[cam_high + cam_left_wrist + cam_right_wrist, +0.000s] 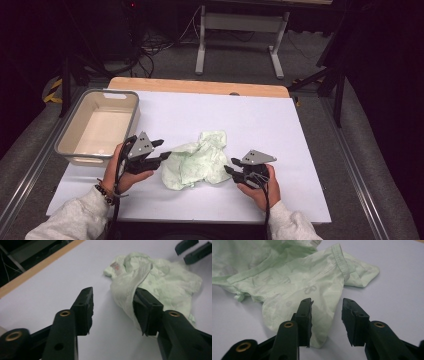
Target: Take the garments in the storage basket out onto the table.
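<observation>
Tub [98, 125] near left edge of desk [280, 130], by far left corner.
Left gripper [162, 150] just right of tub, near front edge. Jaws half open, nothing pinched; one jaw against edge of cloth [160, 282], bare desk in gap.
Green cloth [197, 159] crumpled mid desk, nearer front edge, between both grippers.
Right gripper [229, 170] at cloth's right side. Jaws part open, not squeezing; cloth corner [322, 315] in gap.
</observation>
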Available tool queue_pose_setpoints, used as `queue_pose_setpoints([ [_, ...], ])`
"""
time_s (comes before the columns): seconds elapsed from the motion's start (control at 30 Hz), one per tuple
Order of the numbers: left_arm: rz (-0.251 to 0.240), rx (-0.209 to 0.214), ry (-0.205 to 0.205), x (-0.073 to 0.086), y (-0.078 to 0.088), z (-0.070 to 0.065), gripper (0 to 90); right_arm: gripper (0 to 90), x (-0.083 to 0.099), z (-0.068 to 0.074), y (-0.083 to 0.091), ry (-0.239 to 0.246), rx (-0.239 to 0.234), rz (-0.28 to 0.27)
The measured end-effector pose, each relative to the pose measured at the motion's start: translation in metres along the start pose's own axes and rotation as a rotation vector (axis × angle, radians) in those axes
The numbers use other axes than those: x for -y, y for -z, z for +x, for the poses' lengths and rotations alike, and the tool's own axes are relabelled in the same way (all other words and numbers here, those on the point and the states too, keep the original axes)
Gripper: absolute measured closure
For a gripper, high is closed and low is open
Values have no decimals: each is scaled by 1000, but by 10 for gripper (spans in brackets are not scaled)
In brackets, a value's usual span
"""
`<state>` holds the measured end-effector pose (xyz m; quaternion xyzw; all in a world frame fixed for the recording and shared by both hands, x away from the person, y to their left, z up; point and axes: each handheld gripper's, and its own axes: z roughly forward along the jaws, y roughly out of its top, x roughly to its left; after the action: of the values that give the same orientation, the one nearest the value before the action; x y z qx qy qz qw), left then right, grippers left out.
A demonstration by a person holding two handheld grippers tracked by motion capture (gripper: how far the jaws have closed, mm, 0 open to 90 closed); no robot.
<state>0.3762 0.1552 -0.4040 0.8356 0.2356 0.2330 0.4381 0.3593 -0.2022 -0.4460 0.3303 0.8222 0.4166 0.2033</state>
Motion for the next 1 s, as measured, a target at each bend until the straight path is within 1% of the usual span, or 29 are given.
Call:
queue_pose_setpoints([
  [0.03, -13, 0, -3, -3, 0, 2, 487, 599, 0, 0, 0, -2, 1, 3],
  [0.07, -28, -9, -10, -6, 0, 3, 487, 599, 0, 0, 0, -2, 1, 3],
  [0.1, -42, -21, -14, -9, 1, 3, 462, 598, 0, 1, -1, -4, 4, 2],
  [0.13, -67, -14, -4, -12, 4, 4, 439, 597, 0, 2, -1, -4, 3, 0],
  [0.17, -85, -9, -6, -15, 7, 5, 417, 594, 0, 2, -1, -2, 1, 1],
  [0.2, -97, -15, -10, -17, 9, 5, 385, 590, 0, 2, -1, -3, -2, -1],
  [0.23, -110, -20, -9, -20, 11, 5, 369, 587, 1, 3, -1, -3, 0, 1],
  [0.3, -138, -12, 4, -25, 12, 9, 363, 579, 1, 3, -3, -5, -2, 14],
  [0.37, -134, -7, 25, -29, 6, 13, 354, 560, 2, 3, -6, 1, 0, 30],
  [0.4, -135, -1, 32, -31, 3, 14, 354, 556, 2, 3, -6, 1, 0, 30],
  [0.47, -134, -9, 39, -35, -7, 16, 355, 547, 3, 3, -7, 4, 10, 34],
  [0.5, -132, 14, 56, -37, -14, 18, 355, 547, 3, 3, -7, 4, 10, 34],
  [0.53, -125, 32, 62, -38, -21, 19, 354, 543, 3, 3, -7, 2, 8, 34],
  [0.57, -106, 25, 47, -40, -29, 19, 355, 541, 3, 3, -7, 1, 8, 36],
  [0.6, -76, 20, 33, -42, -40, 21, 357, 541, 3, 3, -8, 2, 10, 40],
  [0.63, -58, 45, 40, -42, -49, 23, 359, 541, 3, 3, -8, 1, 8, 43],
  [0.67, -53, 61, 50, -42, -57, 26, 361, 541, 4, 3, -8, 2, 4, 45],
  [0.73, -1, 56, 58, -42, -77, 30, 366, 541, 4, 3, -9, 4, 5, 47],
  [0.77, 19, 72, 61, -42, -87, 32, 366, 547, 4, 2, -9, 2, 1, 48],
  [0.8, 36, 80, 51, -42, -98, 32, 366, 549, 4, 2, -10, 3, -4, 52],
  [0.83, 51, 78, 51, -42, -105, 32, 368, 557, 4, 1, -10, 0, -5, 52],
  [0.87, 71, 84, 63, -41, -113, 33, 368, 557, 4, 1, -10, 0, -5, 52],
  [0.9, 101, 98, 63, -40, -127, 33, 367, 561, 4, 0, -10, -7, -13, 56],
  [0.93, 114, 94, 64, -40, -133, 34, 368, 560, 5, 0, -10, -7, -13, 57],
  [0.97, 114, 94, 64, -40, -133, 34, 368, 560, 5, 0, -10, -7, -13, 57],
  [1.0, 124, 102, 65, -40, -139, 35, 368, 558, 5, 0, -10, -10, -13, 57],
])
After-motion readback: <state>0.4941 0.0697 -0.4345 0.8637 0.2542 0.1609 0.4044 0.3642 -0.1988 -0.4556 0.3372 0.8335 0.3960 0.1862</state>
